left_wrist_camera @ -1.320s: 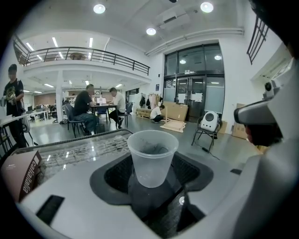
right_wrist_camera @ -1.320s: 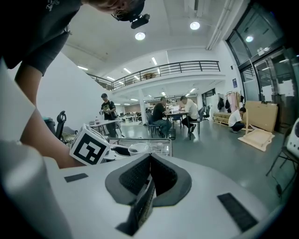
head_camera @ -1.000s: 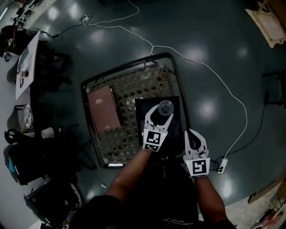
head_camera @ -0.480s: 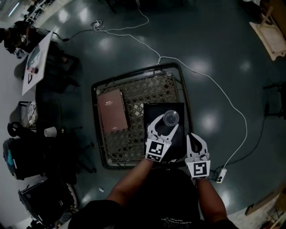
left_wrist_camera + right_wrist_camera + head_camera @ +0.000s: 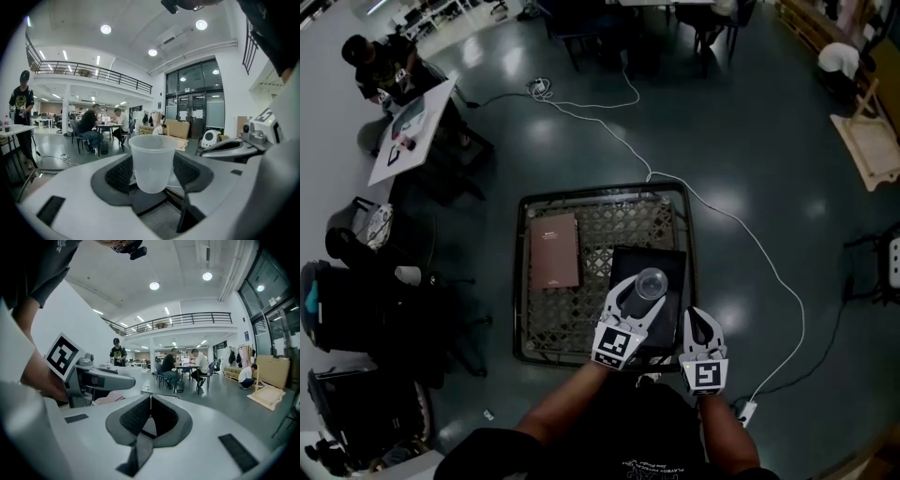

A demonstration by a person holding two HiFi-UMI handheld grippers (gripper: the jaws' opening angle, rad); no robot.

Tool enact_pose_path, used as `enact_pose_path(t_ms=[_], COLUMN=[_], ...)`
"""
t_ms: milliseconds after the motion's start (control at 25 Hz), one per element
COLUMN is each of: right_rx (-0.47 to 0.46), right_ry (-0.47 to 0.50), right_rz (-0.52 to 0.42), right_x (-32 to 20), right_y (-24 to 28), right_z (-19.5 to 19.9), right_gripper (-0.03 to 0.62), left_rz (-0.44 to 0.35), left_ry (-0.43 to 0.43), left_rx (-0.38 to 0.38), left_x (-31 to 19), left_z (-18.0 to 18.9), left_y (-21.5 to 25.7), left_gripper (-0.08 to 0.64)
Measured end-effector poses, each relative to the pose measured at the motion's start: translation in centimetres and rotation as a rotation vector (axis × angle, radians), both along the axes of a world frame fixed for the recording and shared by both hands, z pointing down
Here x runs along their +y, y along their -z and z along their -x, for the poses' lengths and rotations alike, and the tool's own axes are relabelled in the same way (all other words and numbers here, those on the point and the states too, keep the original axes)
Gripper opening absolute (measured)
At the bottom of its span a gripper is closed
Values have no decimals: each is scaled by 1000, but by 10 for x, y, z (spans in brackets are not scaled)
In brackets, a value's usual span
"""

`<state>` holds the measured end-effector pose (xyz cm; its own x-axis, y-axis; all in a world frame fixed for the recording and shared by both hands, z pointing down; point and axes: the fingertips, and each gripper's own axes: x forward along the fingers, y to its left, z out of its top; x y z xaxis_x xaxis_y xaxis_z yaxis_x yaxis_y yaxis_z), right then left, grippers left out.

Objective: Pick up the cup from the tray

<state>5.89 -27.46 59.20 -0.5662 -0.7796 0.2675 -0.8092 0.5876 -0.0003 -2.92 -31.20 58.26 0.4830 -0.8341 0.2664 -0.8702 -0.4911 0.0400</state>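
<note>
Book [image 5: 555,250] flat on mesh table [image 5: 523,281], at 9 o'clock of black tray [image 5: 667,264]. Left gripper [image 5: 644,288] clamped on cup [image 5: 151,161], pads hugging both sides. Cup clear plastic, upright. From head view cup sits over middle of tray, can't tell if base touches it. Right gripper [image 5: 701,317] at 4 o'clock of left one, by tray's 5 o'clock corner, jaws pressed together, nothing held. White cable [image 5: 750,244] on floor, running past table's 3 o'clock side.
</note>
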Motion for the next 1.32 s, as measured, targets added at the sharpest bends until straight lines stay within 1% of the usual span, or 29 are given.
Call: enact_pose_path(t_ms=[160, 360, 680, 920, 1120, 1320], right_rx=[-15, 10, -14, -18, -20, -26], right_ry=[23, 25, 38, 6, 11, -11], right_rz=[-57, -111, -171, -134, -153, -156], right_x=[5, 6, 12, 24, 33, 35], right_y=[26, 61, 89, 80, 81, 88], right_z=[1, 6, 19, 6, 4, 6], right_gripper=[10, 9, 9, 9, 9, 9], left_rz=[-46, -87, -106, -111, -121, -124], left_ry=[12, 26, 69, 74, 58, 53], left_rx=[13, 20, 19, 24, 34, 39], left_x=[16, 37, 54, 55, 57, 60], left_z=[-2, 0, 18, 23, 21, 24], left_y=[30, 58, 67, 69, 72, 76], left_gripper=[278, 278, 278, 278, 278, 278])
